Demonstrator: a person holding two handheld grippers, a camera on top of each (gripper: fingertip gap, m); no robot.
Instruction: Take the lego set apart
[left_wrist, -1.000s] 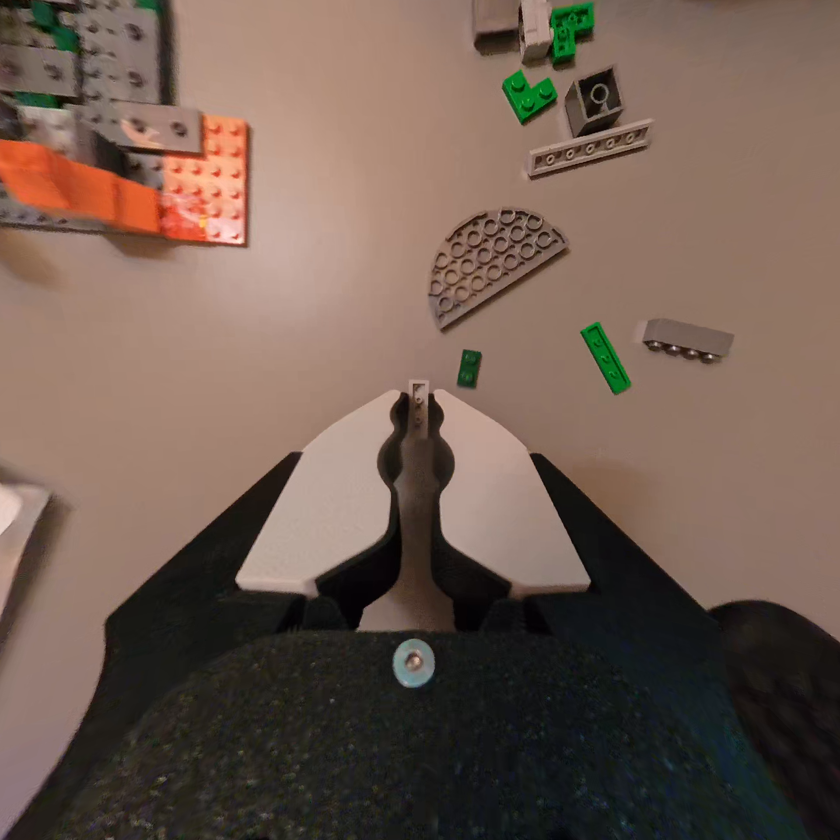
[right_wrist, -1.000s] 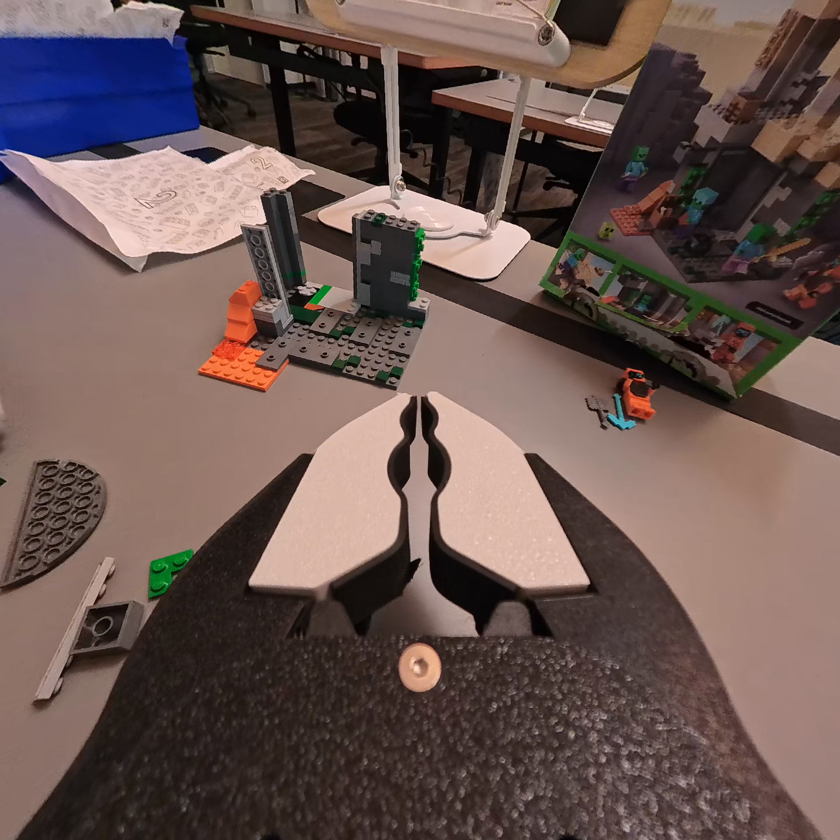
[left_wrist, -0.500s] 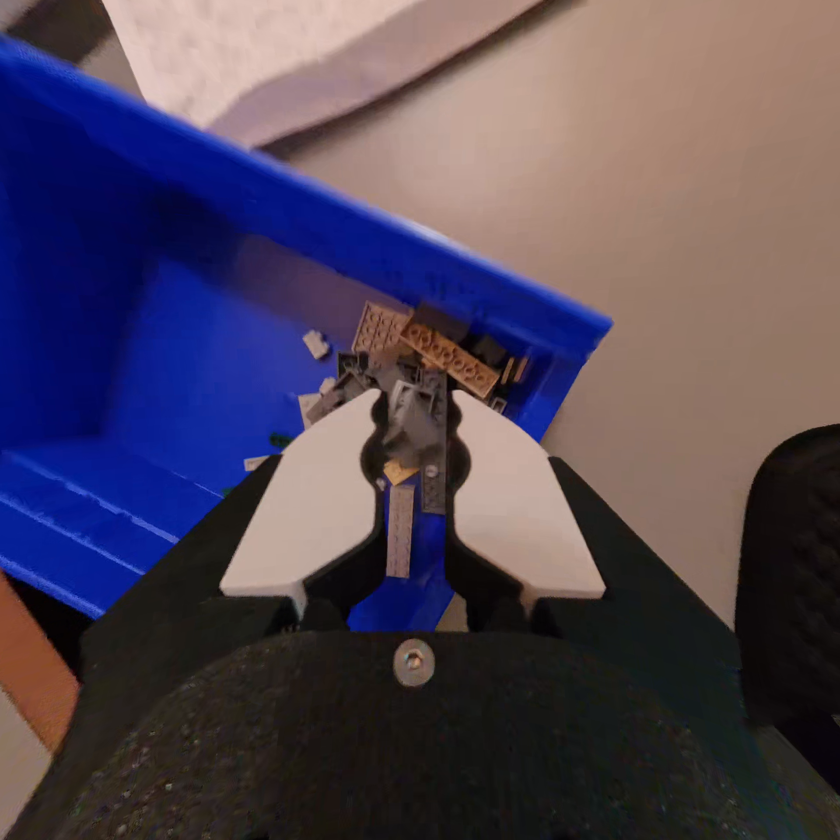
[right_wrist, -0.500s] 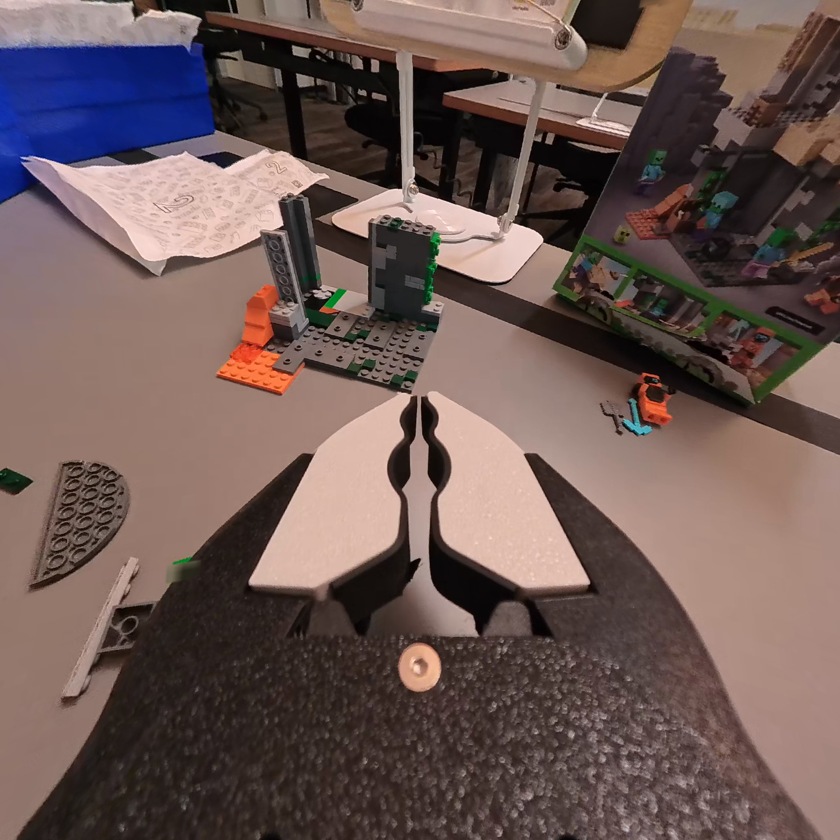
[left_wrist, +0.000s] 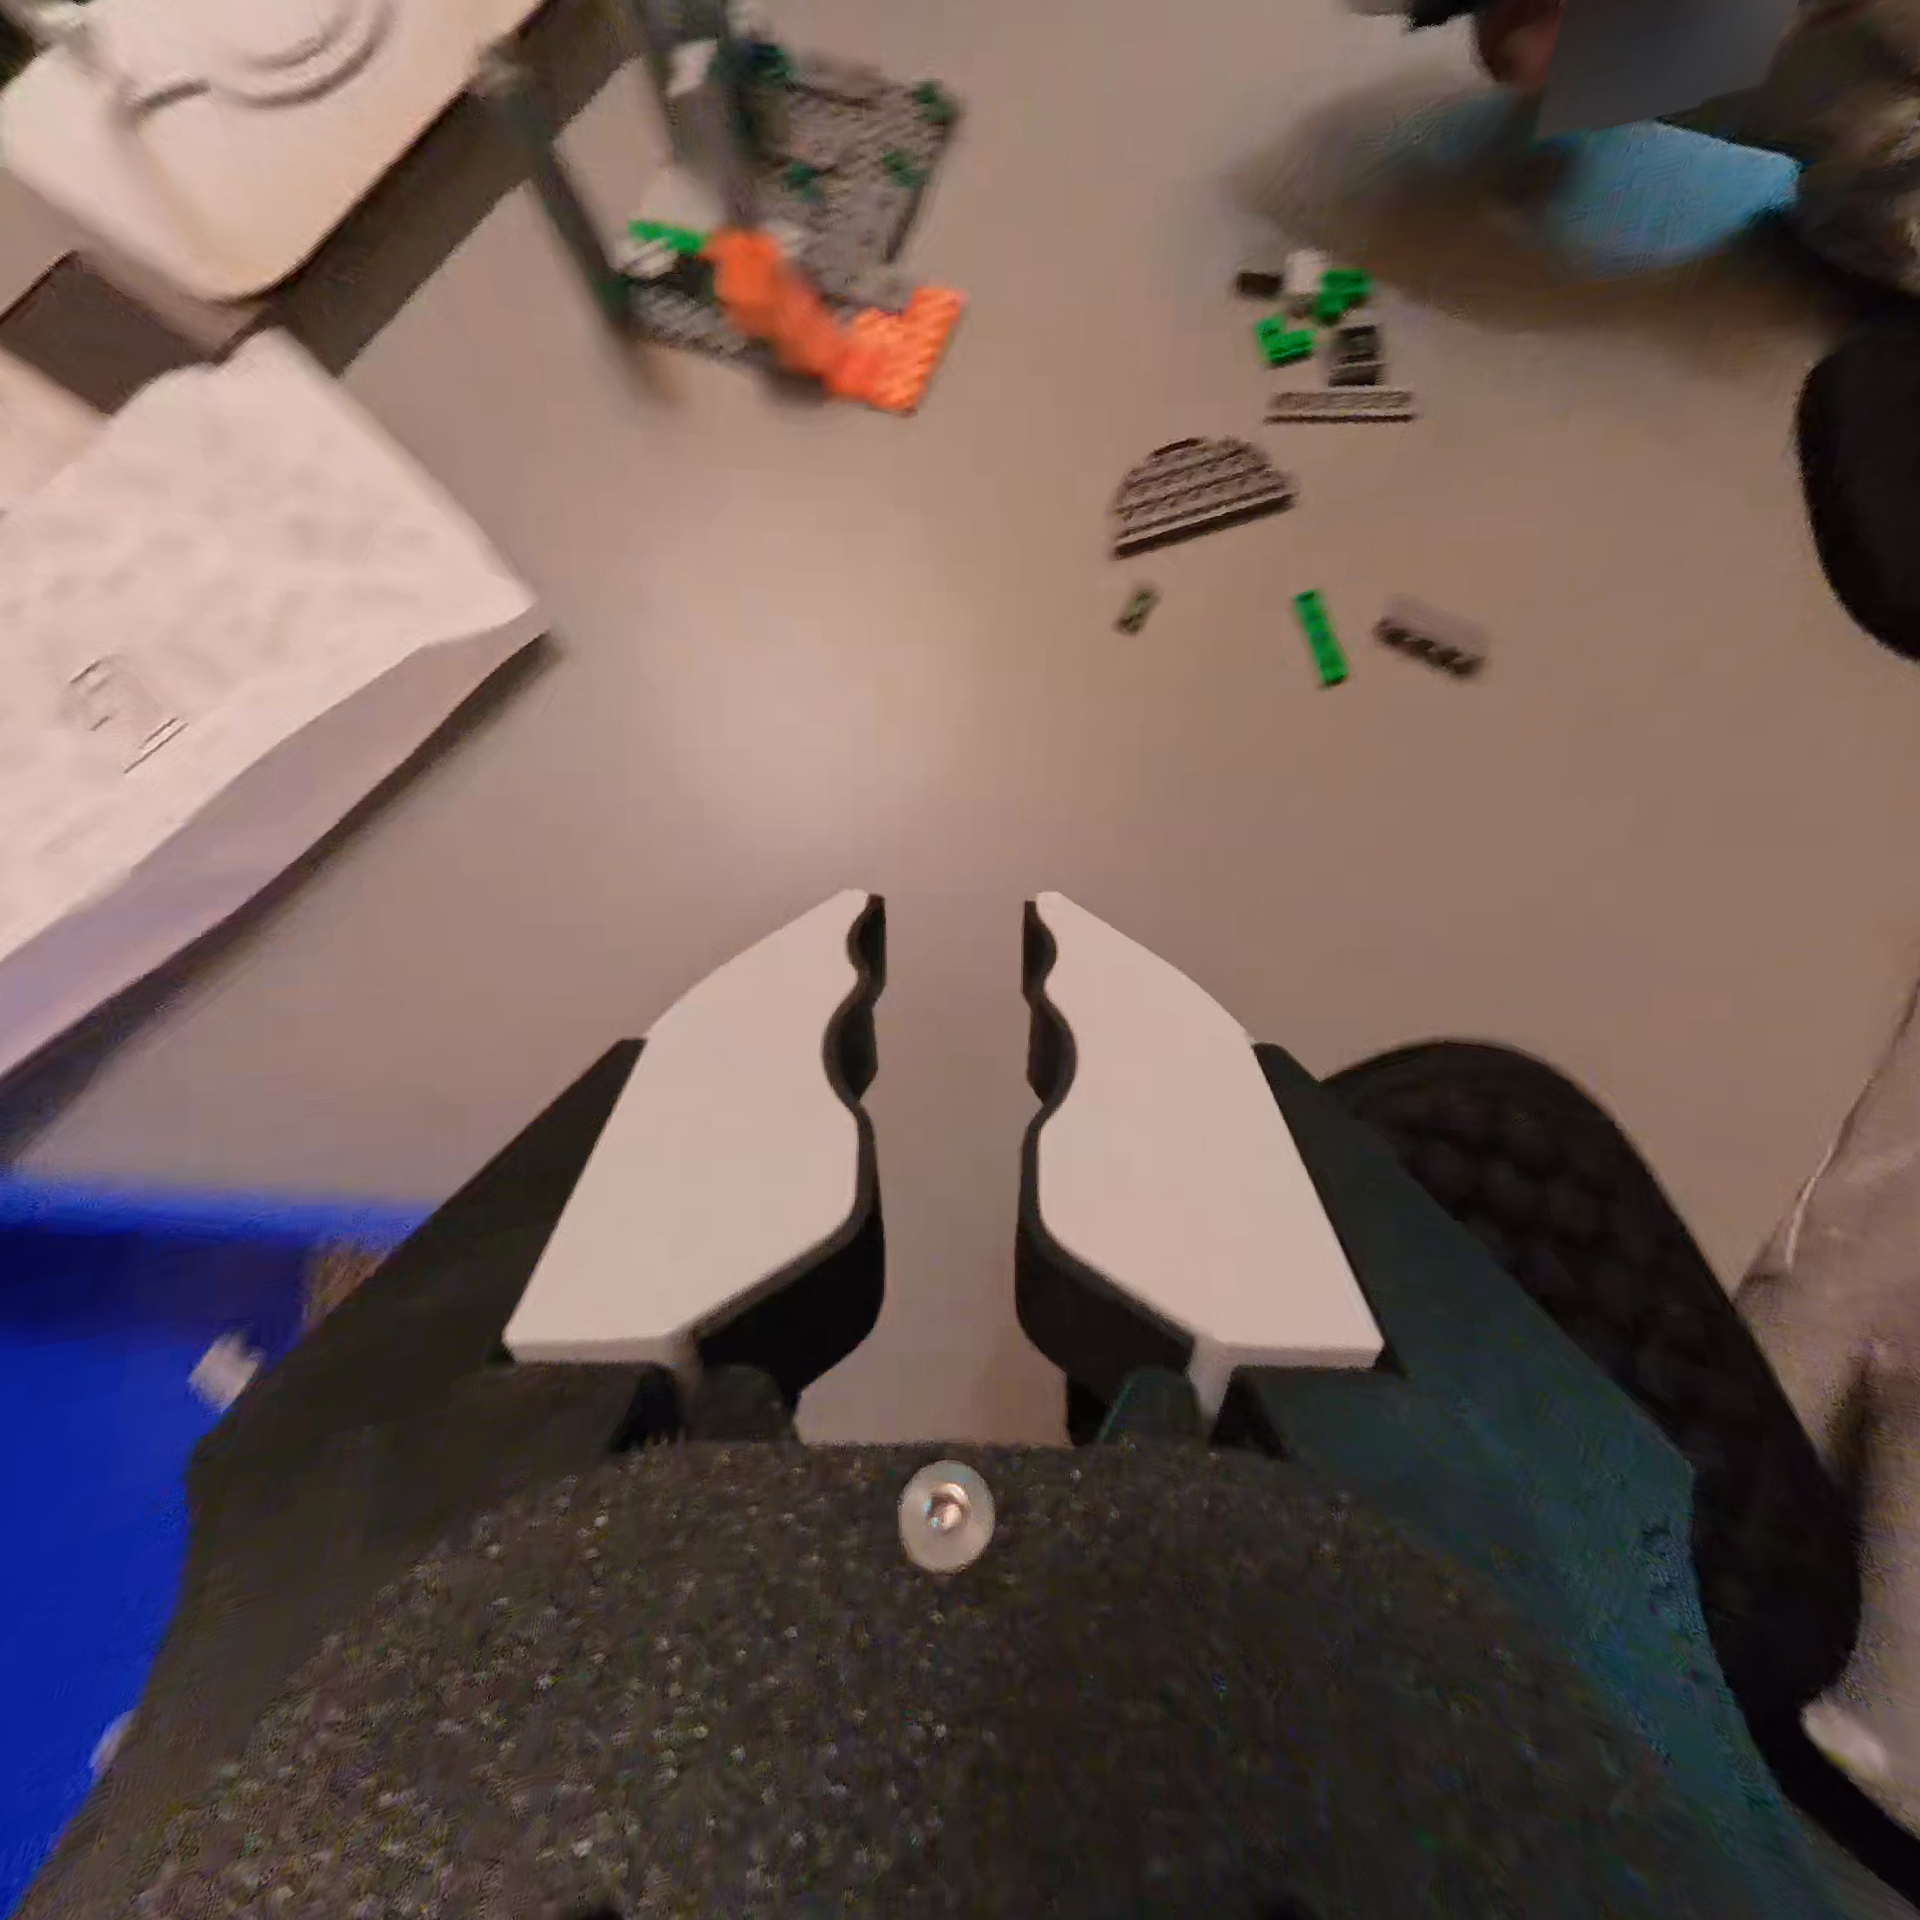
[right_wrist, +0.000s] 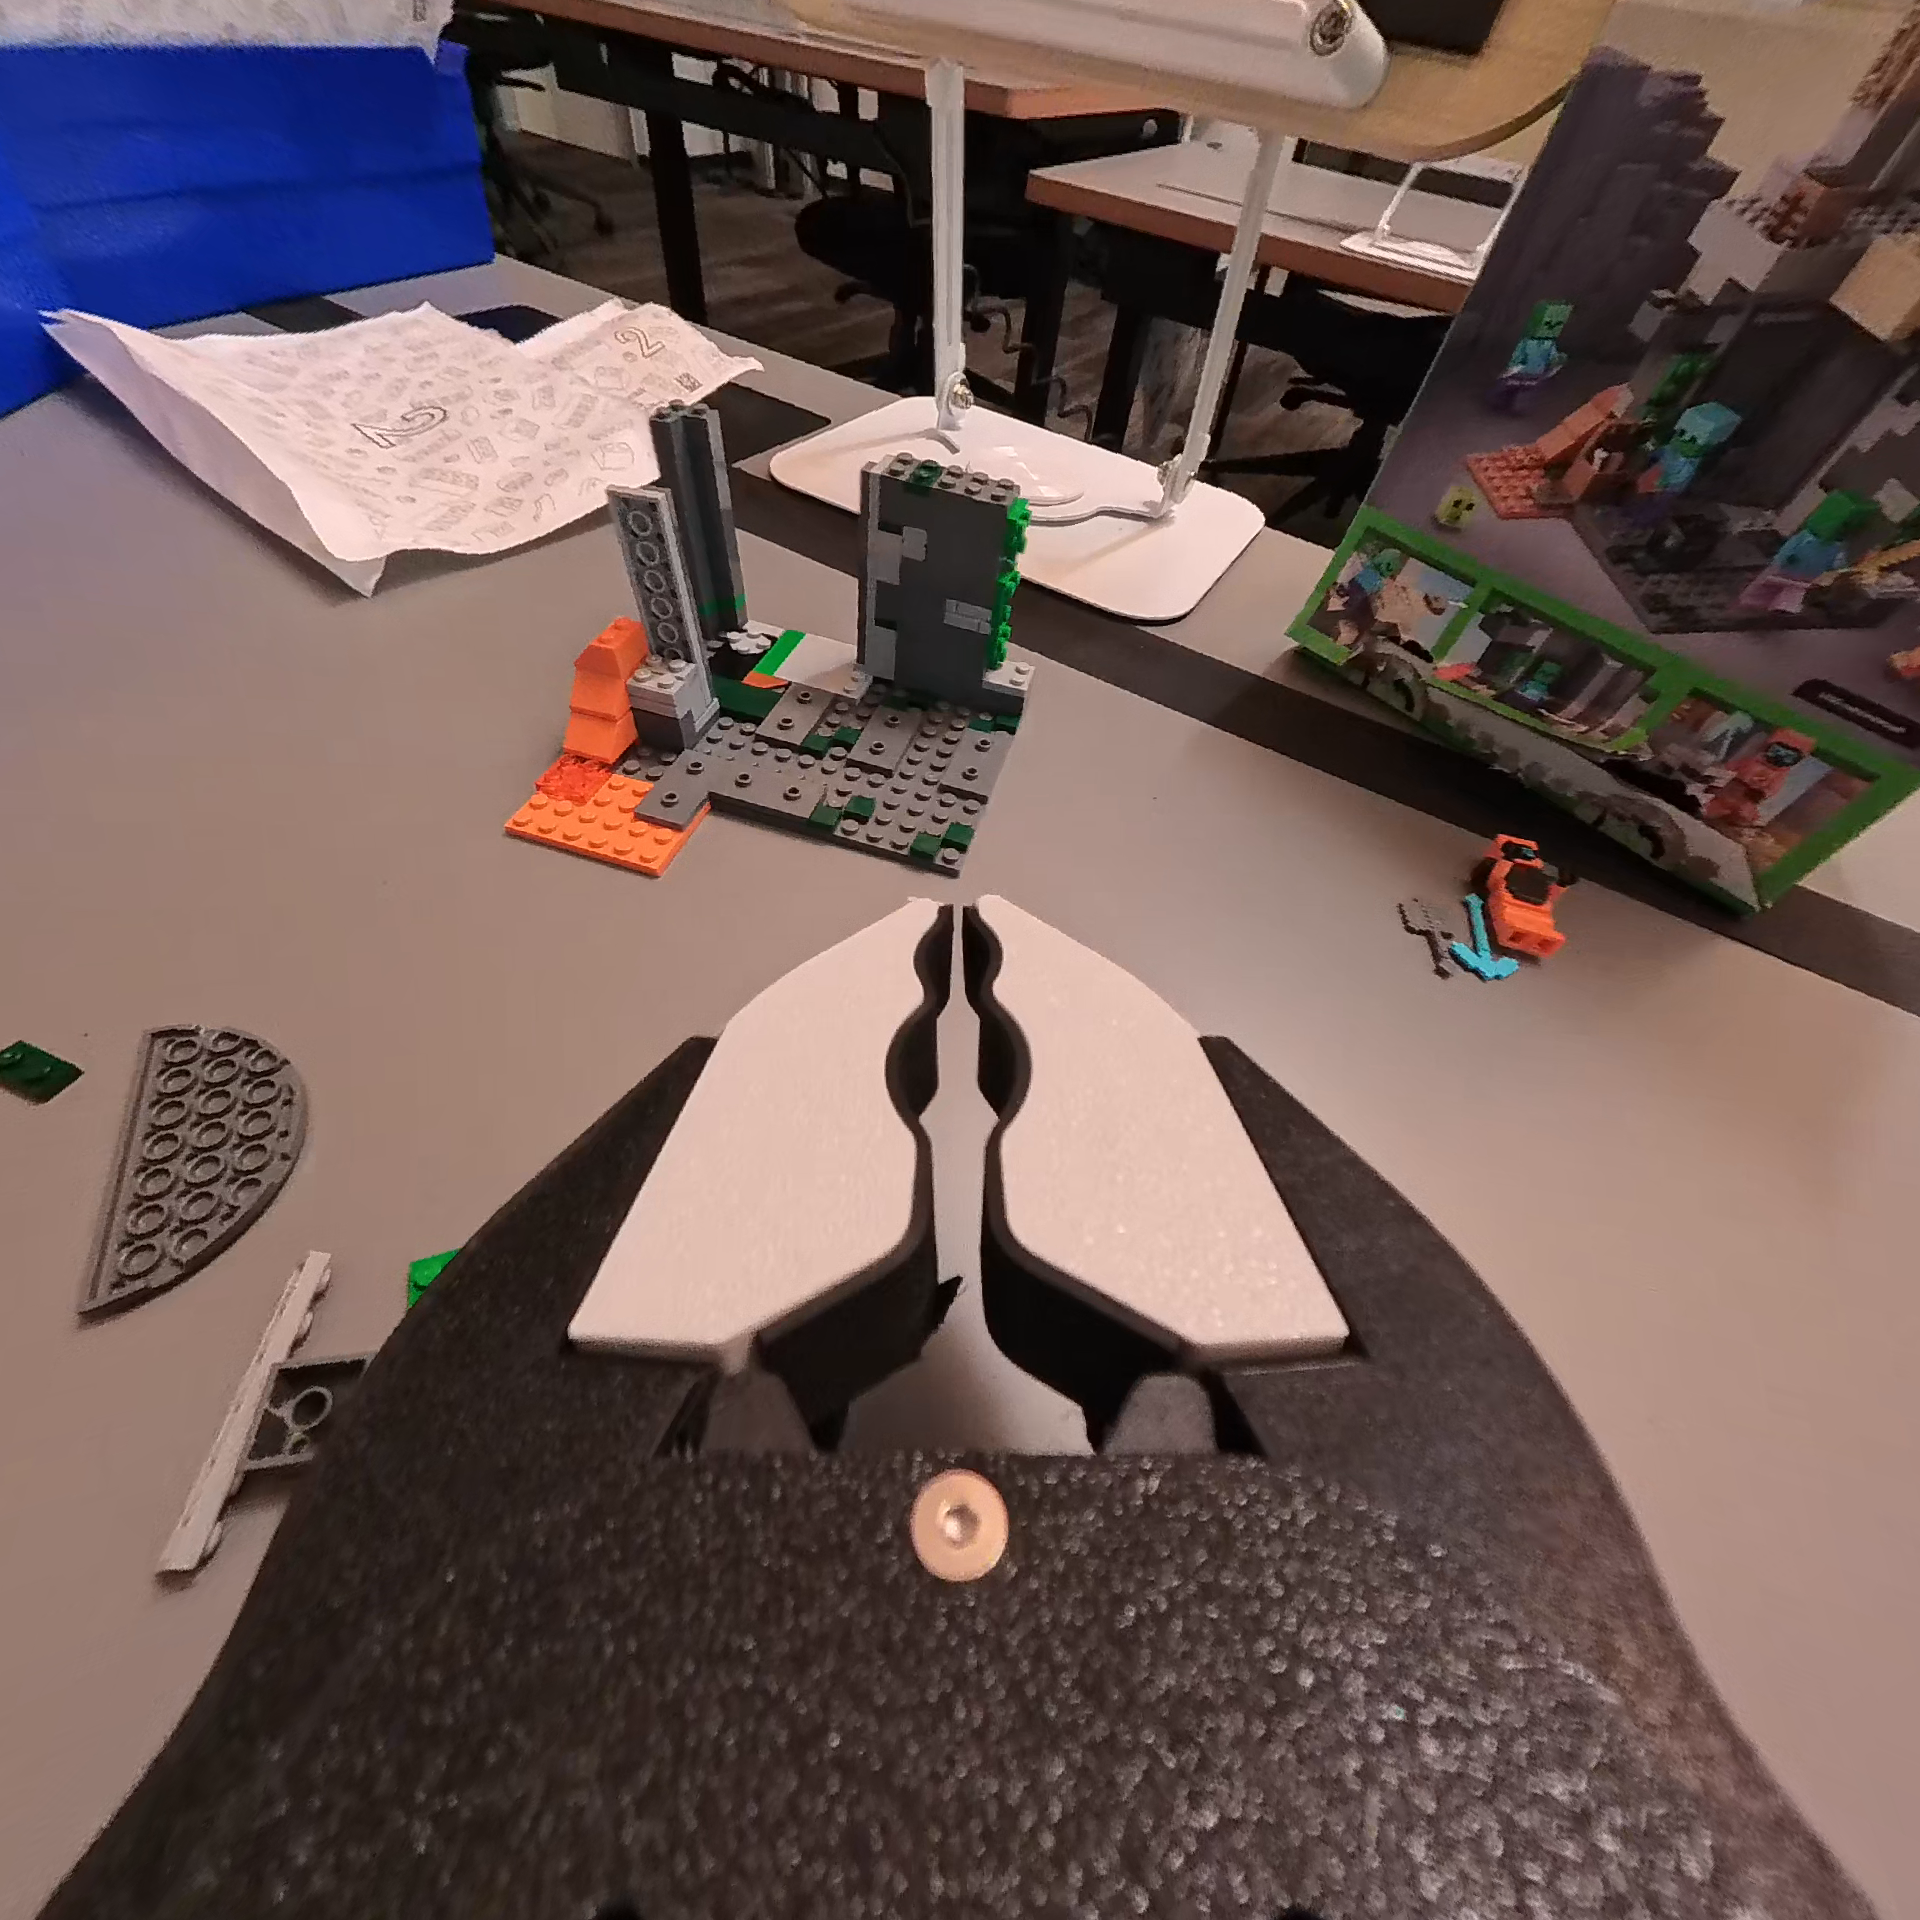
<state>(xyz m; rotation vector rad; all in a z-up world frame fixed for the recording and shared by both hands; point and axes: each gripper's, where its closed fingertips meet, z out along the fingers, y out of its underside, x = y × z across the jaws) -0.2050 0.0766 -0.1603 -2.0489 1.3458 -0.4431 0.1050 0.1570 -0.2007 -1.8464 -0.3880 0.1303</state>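
The lego set stands on the grey table: a grey and green baseplate with an orange corner, a grey wall and two tall grey pillars. It shows blurred in the left wrist view, far ahead. My left gripper is open and empty, high above bare table. My right gripper is shut and empty, a short way in front of the set. Loose pieces lie apart from the set: a grey half-round plate, a light grey strip, and green plates.
A blue bin sits at my left gripper's lower left and shows far back in the right wrist view. Paper sheets lie left of the set. The set's box stands at the right, with an orange minifigure before it. A white lamp base is behind. The grippers' ends are close to 35 cm from one another. My right gripper is the nearer one to the lego set: about 15 cm, against 30 cm. Look for it in the left wrist view too. The right tips stand about 15 cm off the grey half-round plate. The left camera catches it too, in the left wrist view.
My left gripper carried a small grey piece over the blue bin, opened, and has swung back toward the table, empty. My right gripper stayed shut and drifted slightly.
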